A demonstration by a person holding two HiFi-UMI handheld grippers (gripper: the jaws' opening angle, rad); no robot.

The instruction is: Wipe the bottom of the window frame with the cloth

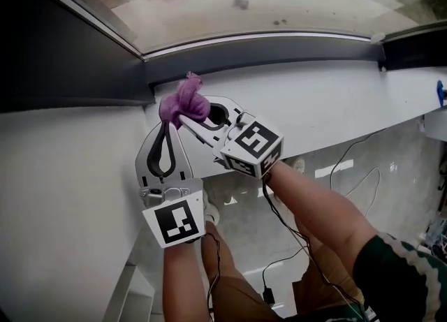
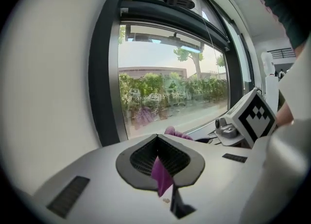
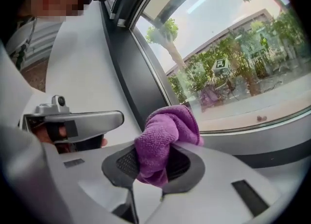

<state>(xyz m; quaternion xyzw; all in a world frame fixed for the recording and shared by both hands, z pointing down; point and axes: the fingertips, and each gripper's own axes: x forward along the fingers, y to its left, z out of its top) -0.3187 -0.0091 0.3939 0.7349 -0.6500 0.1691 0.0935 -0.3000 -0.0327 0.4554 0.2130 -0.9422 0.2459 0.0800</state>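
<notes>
A purple cloth (image 1: 184,102) is bunched just below the dark bottom window frame (image 1: 279,49), over the white sill (image 1: 328,100). Both grippers meet at it. My left gripper (image 1: 170,121) comes up from below, shut on a thin corner of the cloth (image 2: 162,175). My right gripper (image 1: 186,121) reaches in from the right, shut on the thick bundle of cloth (image 3: 165,143), which bulges out above its jaws. In the right gripper view the bottom frame (image 3: 265,143) runs under the glass, and the left gripper (image 3: 73,121) sits just to the left.
A dark vertical frame post (image 1: 63,55) and white wall (image 1: 63,174) stand left of the sill. Below the sill lie the floor and black cables (image 1: 353,163). A blue object (image 1: 441,93) pokes in at the far right. The right gripper's marker cube (image 2: 252,116) is close by.
</notes>
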